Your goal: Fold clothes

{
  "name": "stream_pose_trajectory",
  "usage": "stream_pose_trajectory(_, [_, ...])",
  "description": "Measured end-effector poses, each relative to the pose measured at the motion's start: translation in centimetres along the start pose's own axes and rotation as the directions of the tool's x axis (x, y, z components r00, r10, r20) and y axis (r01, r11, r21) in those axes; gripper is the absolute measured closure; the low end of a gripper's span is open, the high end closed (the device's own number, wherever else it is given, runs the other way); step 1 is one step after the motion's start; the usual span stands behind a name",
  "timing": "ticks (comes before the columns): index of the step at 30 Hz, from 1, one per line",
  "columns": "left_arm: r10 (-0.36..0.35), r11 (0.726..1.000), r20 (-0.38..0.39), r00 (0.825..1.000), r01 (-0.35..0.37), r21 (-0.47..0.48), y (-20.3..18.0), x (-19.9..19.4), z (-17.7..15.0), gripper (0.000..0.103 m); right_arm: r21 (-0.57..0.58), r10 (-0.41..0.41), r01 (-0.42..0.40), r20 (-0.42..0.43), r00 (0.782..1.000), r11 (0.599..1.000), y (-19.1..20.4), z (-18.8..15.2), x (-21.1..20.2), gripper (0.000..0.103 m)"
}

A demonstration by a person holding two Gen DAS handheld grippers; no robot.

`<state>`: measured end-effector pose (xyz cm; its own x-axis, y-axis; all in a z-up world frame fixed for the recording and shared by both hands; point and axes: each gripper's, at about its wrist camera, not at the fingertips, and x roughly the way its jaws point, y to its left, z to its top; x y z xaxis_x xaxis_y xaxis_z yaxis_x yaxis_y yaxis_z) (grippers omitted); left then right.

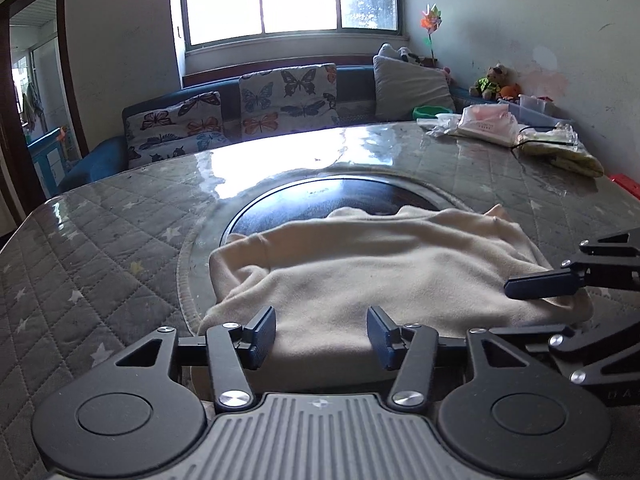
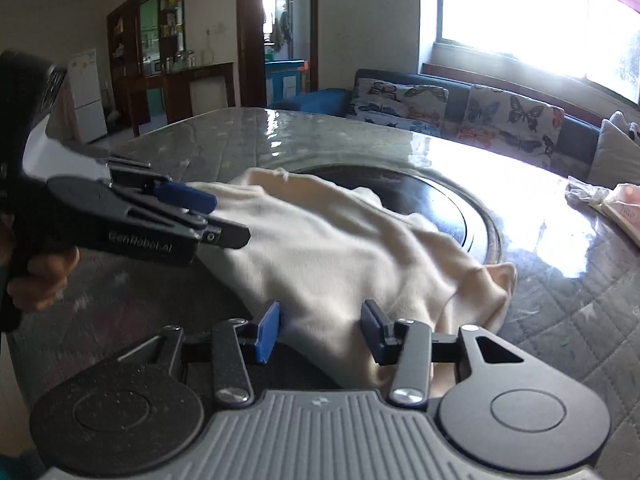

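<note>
The counter (image 1: 100, 240), wide and covered with a quilted grey star-pattern cloth under a glossy clear sheet, carries a dark round inset plate (image 1: 340, 196) at its middle. Across the near half of that plate and onto the quilting lies the cream garment (image 1: 360, 276), a soft fleece-like piece already doubled over on itself into a rough rectangle, with a rounded fold along its left side and a loose pale corner sticking up at the far right. It looks partly folded at best: the edges are uneven, the top layer sags and wrinkles, and at least one more fold and some squaring up seem to be left. At the counter's far right corner sit other folded items and plastic bags (image 1: 492, 124), well apart from the work. The left claw (image 1: 322, 330) stands at the garment's near edge with its jaws wide apart, cloth showing between them but nothing gripped. The right claw (image 2: 320, 330) stands at the garment's right end, likewise spread wide with fabric lying between the pads, not pinched. So neither claw holds the garment, and the next fold has not begun.
</note>
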<state>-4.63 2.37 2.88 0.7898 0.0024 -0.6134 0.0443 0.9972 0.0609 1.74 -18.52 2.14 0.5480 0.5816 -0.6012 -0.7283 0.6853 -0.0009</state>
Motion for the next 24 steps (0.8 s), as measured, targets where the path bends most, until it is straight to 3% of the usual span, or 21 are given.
stream_pose_trajectory(6, [0.028, 0.999, -0.011, 1.000, -0.029, -0.043, -0.1, -1.5, 0.0, 0.031, 0.014, 0.014, -0.014, 0.022, 1.000, 1.000, 0.3, 0.6, -1.0, 0.049])
stream_pose_trajectory(12, [0.060, 0.991, -0.055, 0.997, -0.066, -0.114, 0.3, -2.3, -0.9, 0.017, -0.009, 0.018, -0.018, 0.016, 1.000, 1.000, 1.2, 0.4, -1.0, 0.030])
stream_pose_trajectory(19, [0.100, 0.976, -0.099, 0.990, -0.117, -0.182, 1.1, -2.7, -1.8, 0.006, -0.061, 0.017, -0.016, 0.016, 1.000, 0.998, 1.9, -0.2, -0.3, 0.018])
stream_pose_trajectory(24, [0.125, 0.966, -0.078, 0.989, -0.139, -0.218, 2.2, -3.0, -1.8, 0.001, -0.084, -0.011, 0.014, 0.038, 0.999, 0.996, 2.3, 0.1, 0.0, 0.016])
